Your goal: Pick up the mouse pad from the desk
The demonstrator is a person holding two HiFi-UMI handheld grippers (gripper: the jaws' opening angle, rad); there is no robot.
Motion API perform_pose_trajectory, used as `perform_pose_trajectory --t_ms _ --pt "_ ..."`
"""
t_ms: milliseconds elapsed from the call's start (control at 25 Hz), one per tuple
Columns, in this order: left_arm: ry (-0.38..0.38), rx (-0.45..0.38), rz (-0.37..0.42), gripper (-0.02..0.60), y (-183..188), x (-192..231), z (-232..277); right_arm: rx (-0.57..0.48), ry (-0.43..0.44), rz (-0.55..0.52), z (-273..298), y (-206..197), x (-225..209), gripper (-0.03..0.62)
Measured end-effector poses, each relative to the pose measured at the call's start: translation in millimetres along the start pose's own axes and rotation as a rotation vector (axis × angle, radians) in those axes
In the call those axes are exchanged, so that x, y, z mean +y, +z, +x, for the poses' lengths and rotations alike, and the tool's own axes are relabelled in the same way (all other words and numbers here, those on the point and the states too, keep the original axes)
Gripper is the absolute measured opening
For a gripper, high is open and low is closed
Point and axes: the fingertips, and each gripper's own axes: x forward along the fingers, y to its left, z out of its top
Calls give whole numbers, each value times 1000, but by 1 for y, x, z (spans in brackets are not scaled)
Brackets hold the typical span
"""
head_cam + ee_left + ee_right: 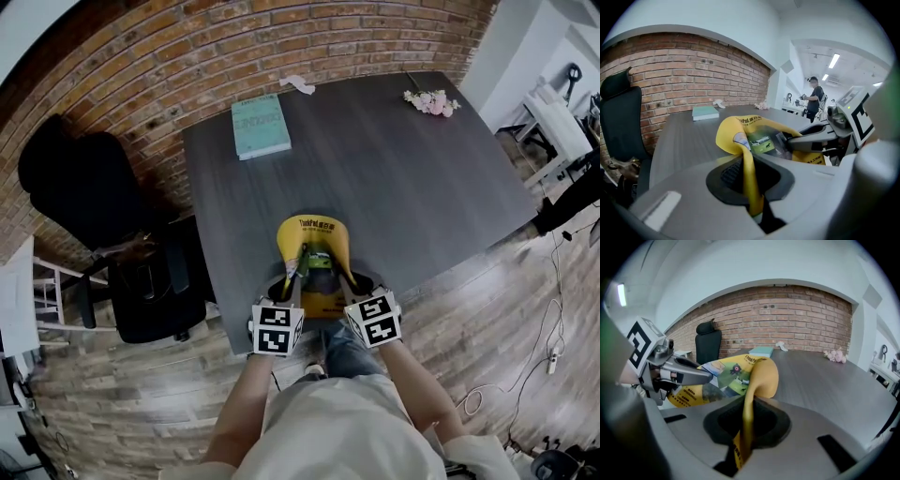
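Red-brown brick wall (187,66) curves behind the scene, and pale wooden floor (506,281) lies around a dark grey wood-grain desk (394,178). A black office chair (84,187) stands at the desk's left side. On the far part of the top lies a teal book (261,126). A spray of pink flowers (431,102) rests near the far right corner, and a scrap of white paper (298,84) sits at the far edge.

The mouse pad (314,246) is at the near edge of the desk, just in front of the person, held between both grippers. Its long axis runs away from the person toward the brick wall. Its two long sides are drawn up, so it bows into a trough with a rounded far end. Whether that far end touches the top cannot be told.

The pad is yellow and limp, with black lettering and a green printed picture on its inner face.

The left gripper (750,187) is clamped on the pad's left side, and the right gripper (745,427) pinches its right side.
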Motion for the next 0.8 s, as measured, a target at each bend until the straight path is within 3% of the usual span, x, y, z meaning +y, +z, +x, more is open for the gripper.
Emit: perform_pose_trajectory --t_ms 800 --pt "11 -147 26 29 -19 -48 -141 -172 -38 -35 -126 -2 90 26"
